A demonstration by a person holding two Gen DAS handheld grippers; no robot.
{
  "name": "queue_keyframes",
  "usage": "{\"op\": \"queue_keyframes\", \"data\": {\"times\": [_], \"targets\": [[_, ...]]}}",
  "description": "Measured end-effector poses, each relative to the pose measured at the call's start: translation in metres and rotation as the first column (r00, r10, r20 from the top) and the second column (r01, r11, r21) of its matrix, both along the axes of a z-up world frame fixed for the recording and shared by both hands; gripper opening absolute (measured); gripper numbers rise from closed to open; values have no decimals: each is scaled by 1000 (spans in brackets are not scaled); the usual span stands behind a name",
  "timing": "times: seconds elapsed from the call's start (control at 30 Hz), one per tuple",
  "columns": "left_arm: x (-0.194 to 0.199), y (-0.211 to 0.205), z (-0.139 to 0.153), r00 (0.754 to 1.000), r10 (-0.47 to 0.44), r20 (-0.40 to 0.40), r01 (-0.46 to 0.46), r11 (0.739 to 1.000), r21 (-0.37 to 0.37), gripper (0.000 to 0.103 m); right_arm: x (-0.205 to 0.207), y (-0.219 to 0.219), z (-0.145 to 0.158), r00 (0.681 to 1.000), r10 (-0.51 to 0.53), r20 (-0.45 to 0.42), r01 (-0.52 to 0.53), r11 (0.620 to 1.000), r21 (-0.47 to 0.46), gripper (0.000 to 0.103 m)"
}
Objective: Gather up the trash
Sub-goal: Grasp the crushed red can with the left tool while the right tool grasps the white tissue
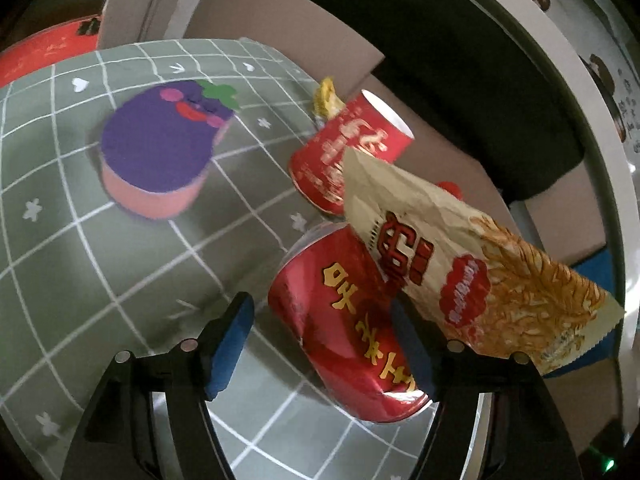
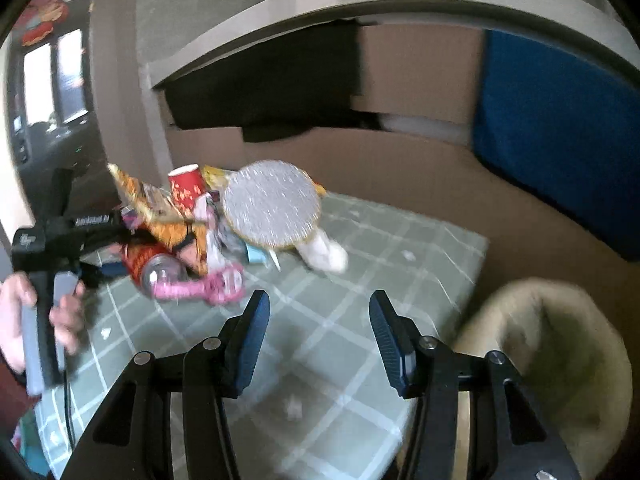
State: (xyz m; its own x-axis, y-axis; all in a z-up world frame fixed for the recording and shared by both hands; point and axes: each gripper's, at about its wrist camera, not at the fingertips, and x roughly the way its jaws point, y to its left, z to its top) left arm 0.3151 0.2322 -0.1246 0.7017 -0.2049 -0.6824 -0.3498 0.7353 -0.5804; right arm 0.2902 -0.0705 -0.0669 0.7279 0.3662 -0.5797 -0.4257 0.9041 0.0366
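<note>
In the left wrist view a red drink can (image 1: 340, 320) lies on its side on the green checked cloth (image 1: 80, 260), between the fingers of my left gripper (image 1: 320, 308). The can rests against the right pad (image 1: 412, 352); the left pad (image 1: 230, 344) stands clear of it, so the gripper is open. A cream and orange snack bag (image 1: 460, 260) leans over the can and the right finger. A red paper cup (image 1: 352, 152) lies tipped over behind them. My right gripper (image 2: 320, 300) hangs open over bare cloth with nothing between its fingers, and the trash pile (image 2: 180, 248) is to its far left.
A purple eggplant-faced object with a pink base (image 1: 160, 152) sits on the cloth's left. In the right wrist view a round silvery disc (image 2: 272, 204), a pink item (image 2: 208, 288) and a white lump (image 2: 328, 256) lie by the pile. A beige fuzzy cushion (image 2: 552, 352) sits beyond the cloth's right edge; cardboard (image 2: 400, 168) stands behind.
</note>
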Motion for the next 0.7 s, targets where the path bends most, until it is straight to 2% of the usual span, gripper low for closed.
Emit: {"op": "queue_keyframes", "data": {"times": [0.07, 0.13, 0.3, 0.5, 0.6, 0.7], "targets": [[0, -3, 1, 1000, -14, 9, 14, 1000, -20, 58, 23, 9, 2, 999, 29, -27, -28, 1000, 13, 50], [-3, -6, 7, 1000, -9, 24, 8, 1000, 4, 54, 38, 16, -1, 998, 42, -47, -42, 999, 14, 50], [-23, -21, 25, 997, -47, 67, 36, 987, 157, 53, 77, 34, -22, 992, 53, -114, -62, 995, -77, 50], [-58, -37, 41, 990, -121, 75, 96, 955, 279, 53, 110, 44, -44, 985, 41, -170, -65, 988, -139, 49], [-74, -40, 43, 984, -166, 69, 141, 951, 275, 53, 116, 48, -49, 972, 67, -224, -98, 986, -132, 30], [-81, -41, 43, 979, -193, 61, 172, 952, 255, 53, 102, 49, -44, 976, 75, -205, -108, 982, -156, 17]]}}
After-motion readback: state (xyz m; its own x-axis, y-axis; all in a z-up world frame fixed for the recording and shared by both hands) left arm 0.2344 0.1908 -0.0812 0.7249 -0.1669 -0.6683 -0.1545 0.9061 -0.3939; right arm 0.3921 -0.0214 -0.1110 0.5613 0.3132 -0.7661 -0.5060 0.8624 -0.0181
